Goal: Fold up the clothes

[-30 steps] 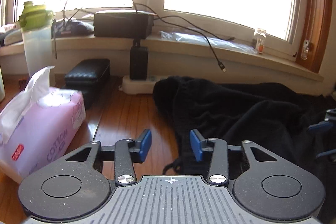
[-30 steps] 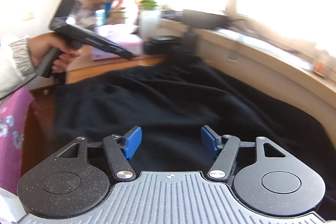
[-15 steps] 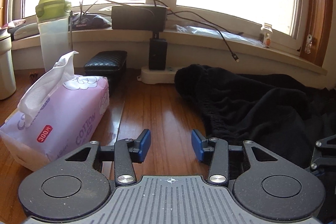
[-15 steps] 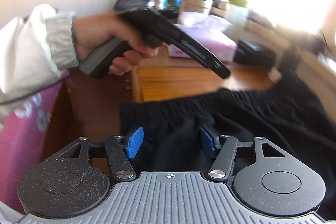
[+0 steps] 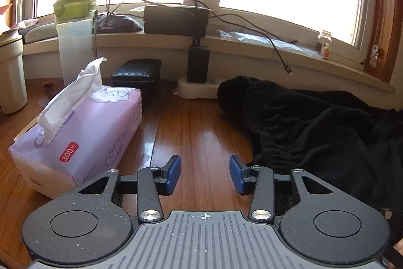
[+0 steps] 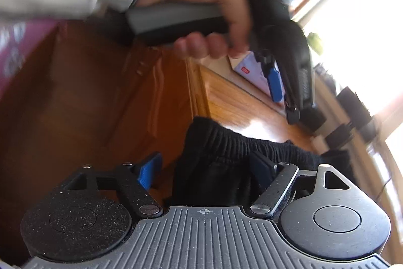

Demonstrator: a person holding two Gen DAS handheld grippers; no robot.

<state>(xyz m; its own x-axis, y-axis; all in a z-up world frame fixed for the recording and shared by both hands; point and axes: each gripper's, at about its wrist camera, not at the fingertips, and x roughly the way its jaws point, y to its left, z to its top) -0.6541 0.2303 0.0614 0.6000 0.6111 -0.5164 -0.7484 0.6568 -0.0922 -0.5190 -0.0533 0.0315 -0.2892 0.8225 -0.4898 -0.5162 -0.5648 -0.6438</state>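
The black garment lies rumpled on the wooden table, near a tissue pack. The step in hand looks like taking hold of its elastic waistband. The right gripper has just been widening its jaws; they straddle the waistband corner without pinching. The left gripper hovers open and empty beside the cloth. Next, both need to close on the band's corners.
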